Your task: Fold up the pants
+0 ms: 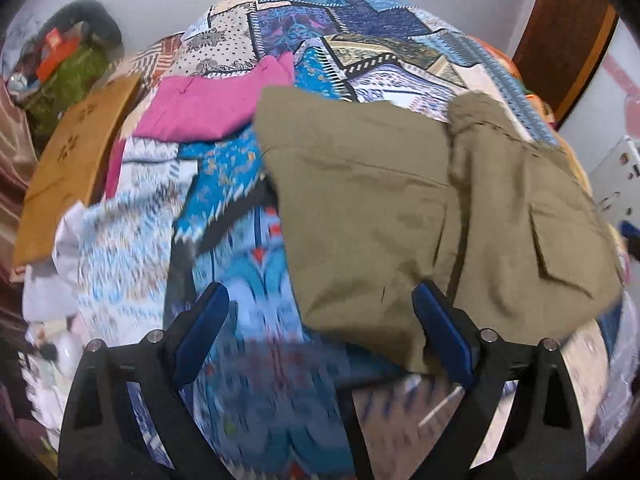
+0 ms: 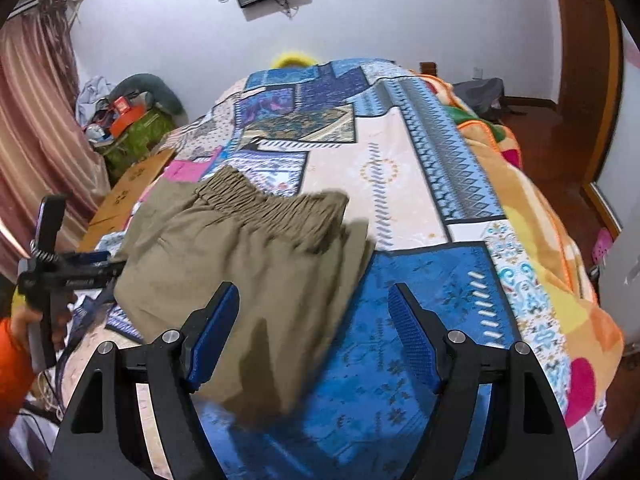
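Khaki pants (image 1: 380, 220) lie folded on the patterned bedspread (image 1: 248, 264), a flap pocket facing up on the right. In the right wrist view the pants (image 2: 248, 260) show their elastic waistband (image 2: 272, 204) at the far side. My left gripper (image 1: 324, 320) is open above the bedspread, its right finger (image 1: 440, 328) over the pants' near edge and nothing pressed between the pads. It also shows from the side as the left gripper (image 2: 104, 266), held by a hand at the pants' left edge. My right gripper (image 2: 316, 328) is open, and the pants' near corner lies below and between its fingers.
A pink garment (image 1: 208, 108) lies on the bed beyond the pants. A cardboard box (image 1: 76, 160) and a green bag of clutter (image 2: 136, 136) stand at the bed's left side. An orange blanket (image 2: 532, 216) covers the right side, next to a wooden door (image 2: 580, 80).
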